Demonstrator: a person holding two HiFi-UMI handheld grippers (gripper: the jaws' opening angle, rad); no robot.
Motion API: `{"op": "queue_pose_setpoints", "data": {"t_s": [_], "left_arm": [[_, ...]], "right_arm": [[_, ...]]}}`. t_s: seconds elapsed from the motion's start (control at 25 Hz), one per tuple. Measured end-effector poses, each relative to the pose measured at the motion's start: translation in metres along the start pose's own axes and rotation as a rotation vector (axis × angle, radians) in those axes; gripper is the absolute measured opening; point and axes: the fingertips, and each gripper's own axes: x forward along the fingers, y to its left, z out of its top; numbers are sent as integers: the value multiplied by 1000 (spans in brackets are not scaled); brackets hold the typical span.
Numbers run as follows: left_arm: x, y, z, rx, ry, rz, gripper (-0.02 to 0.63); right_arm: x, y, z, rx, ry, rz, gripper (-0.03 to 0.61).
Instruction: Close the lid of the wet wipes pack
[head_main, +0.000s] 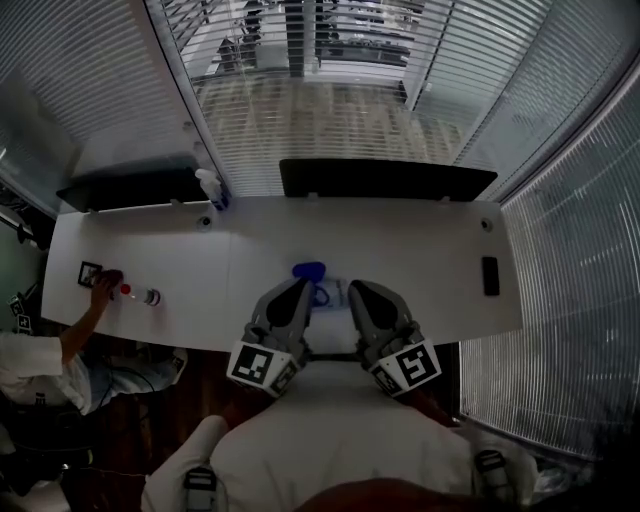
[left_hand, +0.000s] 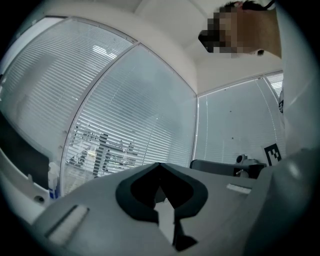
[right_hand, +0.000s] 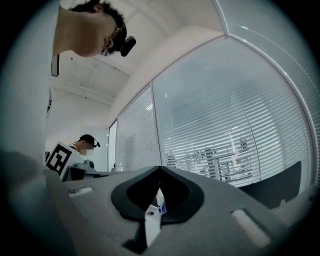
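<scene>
In the head view the wet wipes pack (head_main: 333, 293) lies at the near edge of the white table (head_main: 420, 260), with its blue lid (head_main: 309, 270) standing up at the far side. My left gripper (head_main: 299, 291) rests just left of the pack and my right gripper (head_main: 360, 296) just right of it, both pointing away from me. The left gripper view shows the left gripper (left_hand: 163, 200) with its jaws together and only a thin slit between them. The right gripper (right_hand: 154, 212) looks the same, with a sliver of white and blue showing through the slit. Neither holds anything.
A person's hand (head_main: 101, 288) works at the table's left end beside a marker card (head_main: 88, 272), a red piece (head_main: 125, 290) and a small bottle (head_main: 152, 297). A spray bottle (head_main: 211, 189) and two dark monitors (head_main: 386, 178) stand at the back. A black object (head_main: 490, 275) lies right.
</scene>
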Motion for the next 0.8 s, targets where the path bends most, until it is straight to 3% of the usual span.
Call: {"op": "queue_pose_setpoints", "data": {"t_s": [0.8], "left_arm": [[12,32,-23,-31,91,63,-2]], "right_arm": [[23,-9,-33,-15,120,65,0]]}}
